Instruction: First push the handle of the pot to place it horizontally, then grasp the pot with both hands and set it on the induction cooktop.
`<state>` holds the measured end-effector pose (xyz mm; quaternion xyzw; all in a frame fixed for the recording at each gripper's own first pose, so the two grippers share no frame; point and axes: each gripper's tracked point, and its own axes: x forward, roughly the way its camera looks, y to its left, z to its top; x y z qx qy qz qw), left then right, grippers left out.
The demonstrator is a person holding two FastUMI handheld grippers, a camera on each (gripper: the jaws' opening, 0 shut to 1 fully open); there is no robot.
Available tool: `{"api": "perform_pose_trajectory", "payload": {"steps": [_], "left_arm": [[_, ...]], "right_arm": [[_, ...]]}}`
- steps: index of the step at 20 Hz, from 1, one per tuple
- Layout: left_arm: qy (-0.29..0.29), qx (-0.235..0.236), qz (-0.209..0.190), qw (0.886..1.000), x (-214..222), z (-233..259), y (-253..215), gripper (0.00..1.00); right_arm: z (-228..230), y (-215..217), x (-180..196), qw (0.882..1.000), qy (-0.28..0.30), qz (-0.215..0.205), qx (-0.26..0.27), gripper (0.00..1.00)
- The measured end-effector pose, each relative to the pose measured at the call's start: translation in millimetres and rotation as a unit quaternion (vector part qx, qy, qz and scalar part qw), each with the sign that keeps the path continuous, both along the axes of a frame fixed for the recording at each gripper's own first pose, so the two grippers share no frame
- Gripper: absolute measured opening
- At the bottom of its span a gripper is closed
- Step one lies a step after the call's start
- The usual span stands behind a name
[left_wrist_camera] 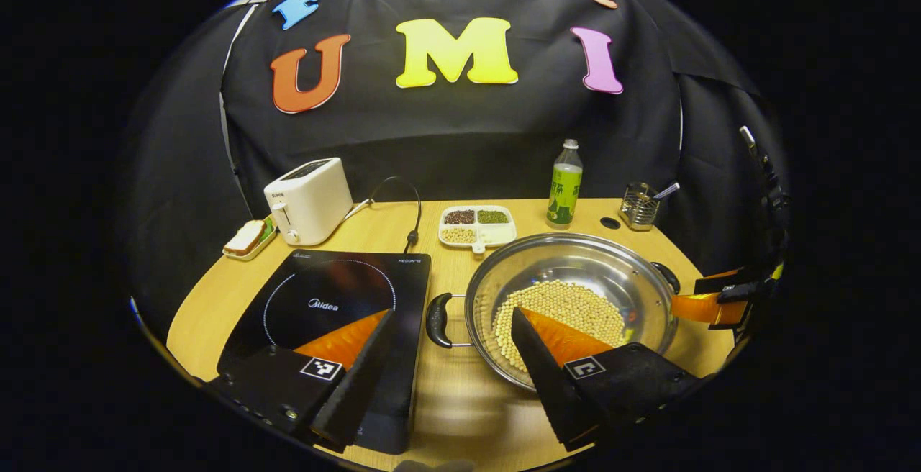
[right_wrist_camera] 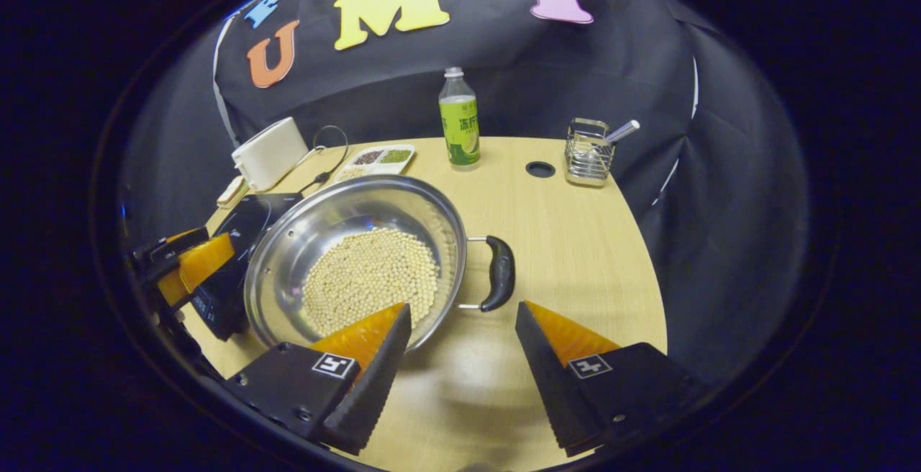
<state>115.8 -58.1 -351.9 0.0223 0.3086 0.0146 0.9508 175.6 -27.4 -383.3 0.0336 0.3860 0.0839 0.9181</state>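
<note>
Both grippers wide apart, lining up on the pot's two handles!

Centre-right of the left gripper view sits the pot (left_wrist_camera: 572, 299), beans inside, just beside the induction cooktop (left_wrist_camera: 331, 306) at lower left. The left gripper (left_wrist_camera: 453, 357) hovers low with fingers spread before the left handle (left_wrist_camera: 437, 319); in the right gripper view, the right gripper (right_wrist_camera: 464, 353), spread too, faces the right handle (right_wrist_camera: 498, 272) mid-frame. Looks staged for a two-sided lift.
</note>
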Motion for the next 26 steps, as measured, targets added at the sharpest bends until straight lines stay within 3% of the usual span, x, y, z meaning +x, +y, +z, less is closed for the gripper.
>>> {"api": "perform_pose_trajectory", "payload": {"steps": [6, 13, 15, 16, 18, 19, 21, 26], "left_arm": [[0.05, 0.0, 0.013, 0.999, 31, -50, 3, 0.96], [0.075, -0.004, 0.007, 0.997, 42, -68, -12, 0.96], [0.074, 0.004, 0.008, 0.997, 42, -69, -11, 0.98], [0.079, 0.008, 0.01, 0.997, 43, -73, -9, 0.97], [0.081, 0.014, 0.02, 0.996, 44, -74, -3, 0.88], [0.085, 0.011, 0.025, 0.996, 44, -75, -1, 0.79], [0.098, -0.006, 0.03, 0.995, 44, -76, -2, 0.72], [0.14, -0.047, 0.037, 0.988, 45, -79, -2, 0.66]], "right_arm": [[-21, 1, 47, 1.0, 0.024, 0.015, -0.01, 0.92], [-40, 4, 57, 0.998, 0.053, 0.024, -0.005, 0.92], [-44, 4, 56, 0.998, 0.063, 0.025, -0.008, 0.9], [-45, 6, 55, 0.997, 0.066, 0.027, -0.005, 0.83], [-47, 4, 55, 0.997, 0.072, 0.022, -0.008, 0.75], [-47, 3, 55, 0.997, 0.077, 0.019, -0.009, 0.75], [-48, 4, 55, 0.997, 0.082, 0.007, -0.007, 0.72], [-47, 2, 54, 0.995, 0.094, -0.005, -0.014, 0.67]]}}
